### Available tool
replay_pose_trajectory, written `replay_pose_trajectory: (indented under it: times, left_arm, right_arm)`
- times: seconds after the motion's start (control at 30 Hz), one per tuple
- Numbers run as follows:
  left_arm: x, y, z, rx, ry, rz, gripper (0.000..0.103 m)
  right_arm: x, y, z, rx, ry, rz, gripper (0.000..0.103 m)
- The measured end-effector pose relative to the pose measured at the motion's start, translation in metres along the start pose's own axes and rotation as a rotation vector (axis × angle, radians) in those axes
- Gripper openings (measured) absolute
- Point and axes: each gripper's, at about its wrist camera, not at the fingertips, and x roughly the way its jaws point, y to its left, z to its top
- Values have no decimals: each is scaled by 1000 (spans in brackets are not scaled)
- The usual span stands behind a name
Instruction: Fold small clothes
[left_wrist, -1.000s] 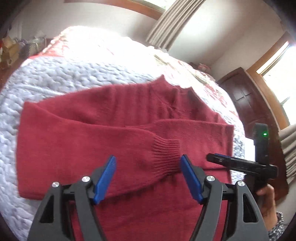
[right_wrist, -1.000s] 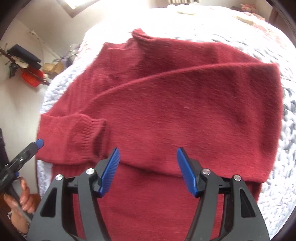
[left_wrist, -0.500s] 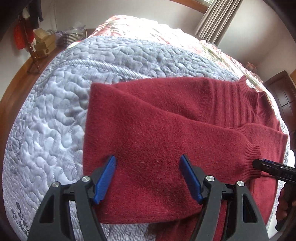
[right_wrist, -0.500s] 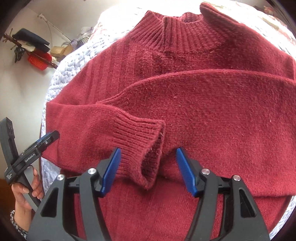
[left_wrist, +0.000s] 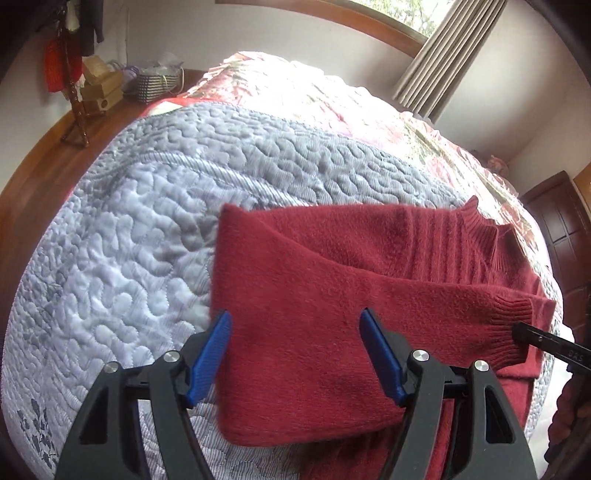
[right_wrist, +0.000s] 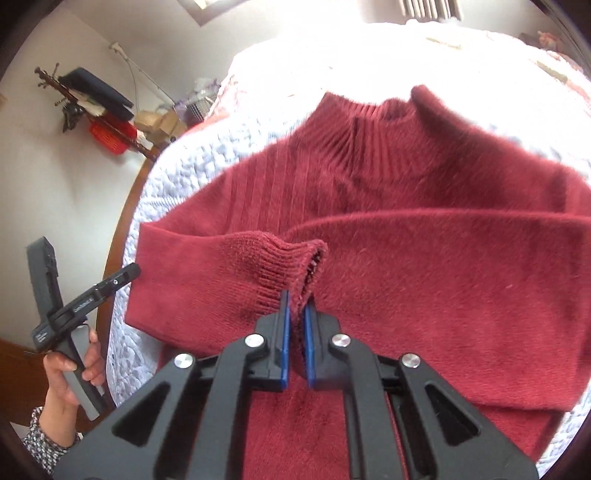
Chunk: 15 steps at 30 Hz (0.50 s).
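Observation:
A dark red knit sweater (left_wrist: 332, 295) lies on a grey quilted bedspread (left_wrist: 129, 240), both sleeves folded across its front. My left gripper (left_wrist: 295, 350) hovers open over the sweater's folded left edge, nothing between its blue pads. In the right wrist view the sweater (right_wrist: 443, 277) fills the frame, collar at the top. My right gripper (right_wrist: 297, 306) is shut on the ribbed cuff (right_wrist: 280, 258) of the sleeve that crosses from the left. The right gripper's tip (left_wrist: 524, 332) shows at that cuff in the left wrist view. The left gripper (right_wrist: 125, 275) and a hand (right_wrist: 70, 373) appear at the far left.
The bed carries a red floral cover (left_wrist: 314, 92) beyond the grey quilt. A coat stand (left_wrist: 74, 92), boxes and a basket (left_wrist: 155, 83) stand by the wall on the wooden floor. A curtain (left_wrist: 443, 55) and dark wooden door (left_wrist: 561, 229) are at the back right.
My right gripper moved in and shut on the sleeve cuff; it was open before. The left gripper swung left to the sweater's folded edge and stayed open.

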Motion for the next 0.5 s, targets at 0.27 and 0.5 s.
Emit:
replay_pose_trajectory:
  times: [0.27, 0.5]
  left_arm:
    - [11, -19, 4, 11, 12, 21, 72]
    - [33, -48, 3, 65, 43, 32, 72]
  right_arm:
    - [-57, -50, -4, 27, -70, -87, 5]
    - [-91, -102, -11, 95, -115, -159, 5]
